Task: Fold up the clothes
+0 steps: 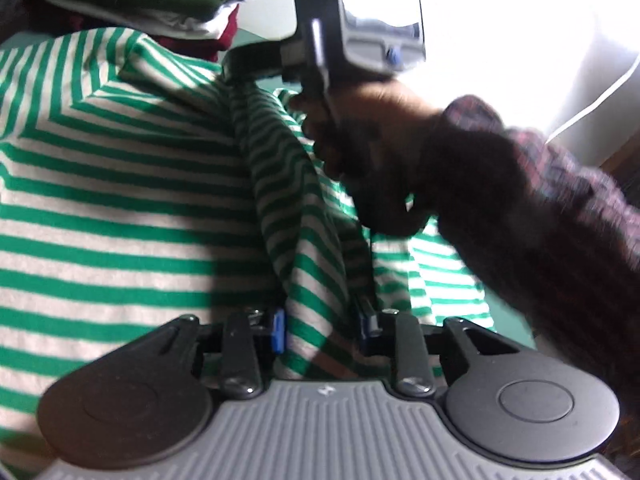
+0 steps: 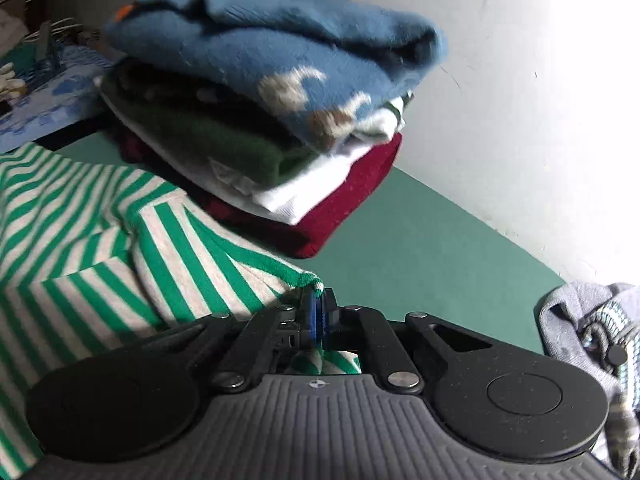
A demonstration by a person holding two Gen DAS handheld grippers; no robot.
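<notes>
Lying across a flat green tabletop [image 2: 420, 232], filling the left of both views: green-and-white striped knit shirt [image 1: 120, 200], bunched into a raised fold along its middle. Gathered between the blue pads of the left gripper [image 1: 322, 330], that fold; fingers partly apart, cloth filling the gap, whether truly pinched cannot be told. Further right in the left wrist view, a hand [image 1: 372, 152] in a dark checked sleeve [image 1: 560, 220], wrapped around the handle of the right gripper [image 2: 319, 320]. Clamped on the shirt's green-edged hem, that gripper's 2 fingers, pressed together with cloth between. Behind the shirt, a stack of folded clothes [image 2: 280, 120]: blue fuzzy jumper on top, green, white and dark red layers beneath. At far right, a crumpled grey-blue garment [image 2: 592, 328].
</notes>
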